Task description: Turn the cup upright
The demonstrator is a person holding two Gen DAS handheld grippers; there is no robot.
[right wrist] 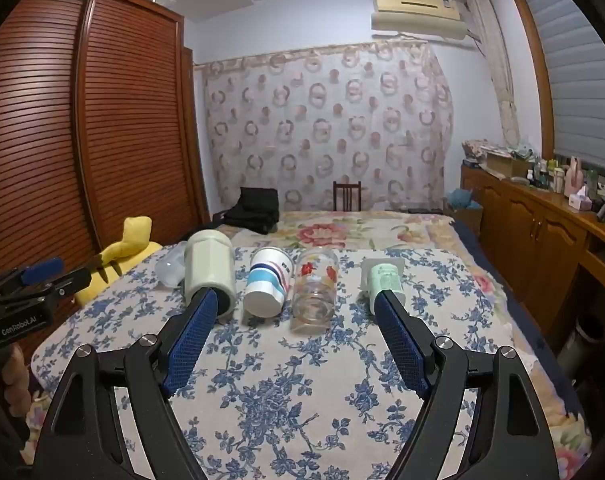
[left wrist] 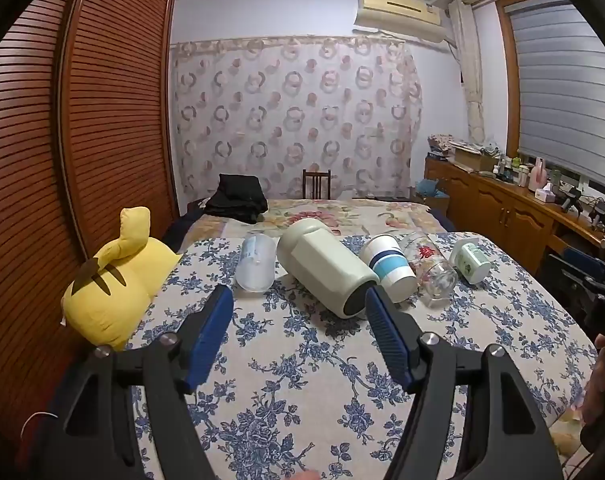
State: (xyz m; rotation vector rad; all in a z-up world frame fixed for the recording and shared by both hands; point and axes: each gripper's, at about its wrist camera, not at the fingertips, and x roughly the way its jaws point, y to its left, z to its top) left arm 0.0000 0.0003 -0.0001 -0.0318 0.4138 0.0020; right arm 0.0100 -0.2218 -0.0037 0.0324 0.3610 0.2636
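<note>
Several cups lie on their sides in a row on a blue floral cloth (left wrist: pixel 302 360): a frosted plastic cup (left wrist: pixel 255 261), a big pale green cup (left wrist: pixel 326 270), a white cup with blue stripes (left wrist: pixel 388 266), a clear glass with red flowers (left wrist: pixel 430 270) and a small green-printed cup (left wrist: pixel 472 260). My left gripper (left wrist: pixel 300 300) is open just short of the pale green cup. My right gripper (right wrist: pixel 294 302) is open, a little short of the striped cup (right wrist: pixel 268 286) and the glass (right wrist: pixel 316 290). The pale green cup (right wrist: pixel 210 274) and small cup (right wrist: pixel 384 280) lie behind its fingertips.
A yellow plush toy (left wrist: pixel 118 276) lies at the cloth's left edge. A slatted wooden wardrobe (left wrist: pixel 82 120) stands to the left, a wooden sideboard (left wrist: pixel 502 204) with clutter to the right. Black clothes (left wrist: pixel 238 198) and a chair (left wrist: pixel 316 184) are beyond.
</note>
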